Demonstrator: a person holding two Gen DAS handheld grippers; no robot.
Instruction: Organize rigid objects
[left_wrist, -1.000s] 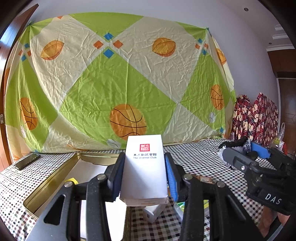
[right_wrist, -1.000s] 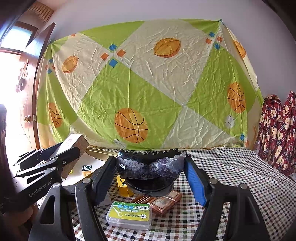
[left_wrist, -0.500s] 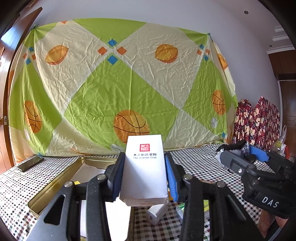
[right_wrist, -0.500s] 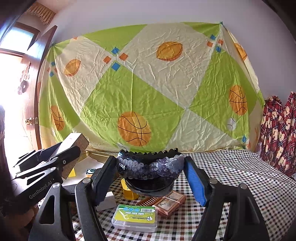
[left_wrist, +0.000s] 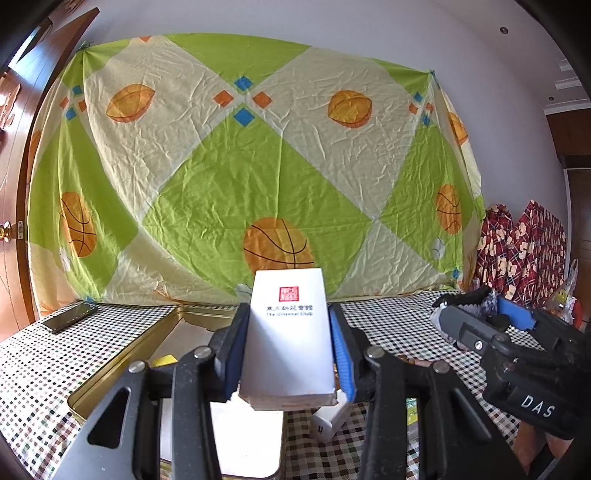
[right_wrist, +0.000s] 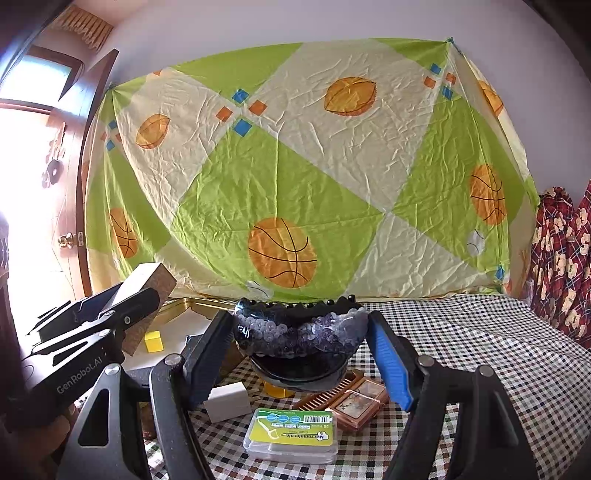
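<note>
holding steady, the left gripper (left_wrist: 291, 354) is clamping a white box (left_wrist: 288, 332) over the tin (left_wrist: 110, 373) at lower left; the right gripper (right_wrist: 299, 354) is gripping a sequined cap (right_wrist: 299, 332). nothing has shifted, nothing is placed yet.

One white box (left_wrist: 289, 339), one sequined hair clip (right_wrist: 301, 332), one gold tin (left_wrist: 122, 363), one phone (left_wrist: 68, 317)

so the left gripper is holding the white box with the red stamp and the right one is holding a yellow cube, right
Not quite. The left gripper does hold the tall white cardboard box with the red stamp, but the right gripper holds a dark sequinned hair clip, as the right wrist view shows. The small yellow cube sits loose in the gold metal tin.
</note>
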